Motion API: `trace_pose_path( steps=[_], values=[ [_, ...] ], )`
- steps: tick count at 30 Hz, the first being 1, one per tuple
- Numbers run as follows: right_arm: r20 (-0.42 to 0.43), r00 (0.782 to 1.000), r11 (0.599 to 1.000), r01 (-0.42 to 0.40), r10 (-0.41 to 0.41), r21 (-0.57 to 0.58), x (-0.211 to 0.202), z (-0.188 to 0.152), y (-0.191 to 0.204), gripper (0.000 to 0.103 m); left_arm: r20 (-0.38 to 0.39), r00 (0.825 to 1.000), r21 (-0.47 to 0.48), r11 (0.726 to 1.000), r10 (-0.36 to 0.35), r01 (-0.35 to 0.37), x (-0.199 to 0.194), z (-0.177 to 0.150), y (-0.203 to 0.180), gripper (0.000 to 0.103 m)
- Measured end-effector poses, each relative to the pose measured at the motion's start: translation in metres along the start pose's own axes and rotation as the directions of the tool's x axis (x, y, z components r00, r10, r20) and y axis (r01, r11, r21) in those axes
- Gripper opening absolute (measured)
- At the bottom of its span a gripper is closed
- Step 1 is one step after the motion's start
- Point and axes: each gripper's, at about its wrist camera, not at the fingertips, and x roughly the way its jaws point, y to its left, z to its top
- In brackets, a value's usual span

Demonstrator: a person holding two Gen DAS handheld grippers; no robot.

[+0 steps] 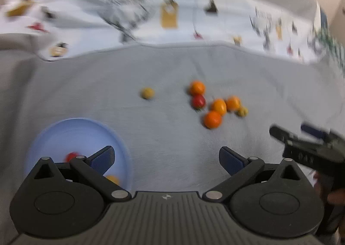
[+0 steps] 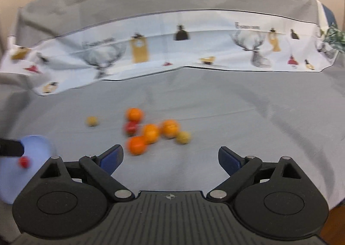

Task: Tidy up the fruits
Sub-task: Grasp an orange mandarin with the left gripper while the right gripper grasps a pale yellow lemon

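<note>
Pale blue plastic forms the bowl (image 1: 54,137), which sits on the grey cloth (image 1: 172,68) at the near left. Inside it lie a small red fruit (image 1: 71,156) and an orange-yellow one (image 1: 113,179), both partly hidden behind the left gripper (image 1: 167,159). That gripper's blue-padded fingers (image 1: 103,158) are spread wide with nothing between them. The right gripper (image 2: 170,158) also stands spread and empty. Out on the cloth, well apart from the bowl, a cluster of four oranges (image 1: 212,119), a red fruit (image 1: 198,101) and a small yellow-green fruit (image 1: 242,111) lie close together; another yellowish fruit (image 1: 147,93) rests alone to their left.
</note>
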Motion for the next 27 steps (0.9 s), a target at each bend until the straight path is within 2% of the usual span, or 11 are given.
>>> trace_pose_path(
  steps=[3, 9, 13, 18, 21, 22, 23, 24, 25, 26, 27],
  values=[
    [-0.03, 0.999, 0.999, 0.029, -0.03, -0.044, 0.043, -0.001, -0.019, 0.095, -0.085, 0.996, 0.053, 0.998, -0.021, 0.026, 0.055, 0.019, -0.021, 0.103],
    [-0.1, 0.995, 0.994, -0.014, 0.003, -0.106, 0.118, 0.01, -0.038, 0.095, -0.198, 0.98, 0.096, 0.995, -0.021, 0.04, 0.14, 0.047, -0.052, 0.103],
    [-0.149, 0.988, 0.987, -0.053, 0.031, -0.149, 0.143, 0.016, -0.039, 0.095, -0.249, 0.968, 0.132, 0.989, -0.038, 0.073, 0.171, 0.058, -0.063, 0.103],
    [-0.168, 0.984, 0.96, -0.101, 0.058, -0.261, 0.161, 0.015, -0.036, 0.095, -0.251, 0.967, 0.2, 0.975, -0.046, 0.099, 0.194, 0.063, -0.066, 0.102],
    [-0.18, 0.982, 0.948, -0.112, 0.06, -0.299, 0.169, 0.011, -0.033, 0.095, -0.241, 0.968, 0.228, 0.965, -0.069, 0.126, 0.201, 0.064, -0.067, 0.083],
    [-0.168, 0.984, 0.95, -0.113, 0.066, -0.29, 0.169, 0.01, -0.034, 0.095, -0.216, 0.974, 0.255, 0.959, -0.069, 0.125, 0.199, 0.064, -0.069, 0.069],
    [-0.166, 0.984, 0.953, -0.116, 0.071, -0.281, 0.169, 0.01, -0.034, 0.093, -0.201, 0.976, 0.285, 0.949, -0.079, 0.136, 0.198, 0.063, -0.072, 0.047],
    [-0.167, 0.982, 0.954, -0.129, 0.085, -0.272, 0.169, 0.009, -0.035, 0.081, -0.196, 0.977, 0.302, 0.942, -0.087, 0.145, 0.198, 0.063, -0.074, 0.039],
    [-0.168, 0.979, 0.954, -0.158, 0.117, -0.253, 0.168, 0.009, -0.036, 0.066, -0.197, 0.976, 0.304, 0.941, -0.091, 0.148, 0.197, 0.064, -0.075, 0.039],
    [-0.173, 0.972, 0.953, -0.194, 0.156, -0.233, 0.166, 0.01, -0.036, 0.034, -0.204, 0.973, 0.296, 0.941, -0.106, 0.164, 0.196, 0.064, -0.073, 0.038],
    [-0.174, 0.973, 0.952, -0.19, 0.15, -0.242, 0.164, 0.011, -0.033, 0.028, -0.21, 0.971, 0.292, 0.941, -0.112, 0.172, 0.194, 0.065, -0.072, 0.038]
  ],
)
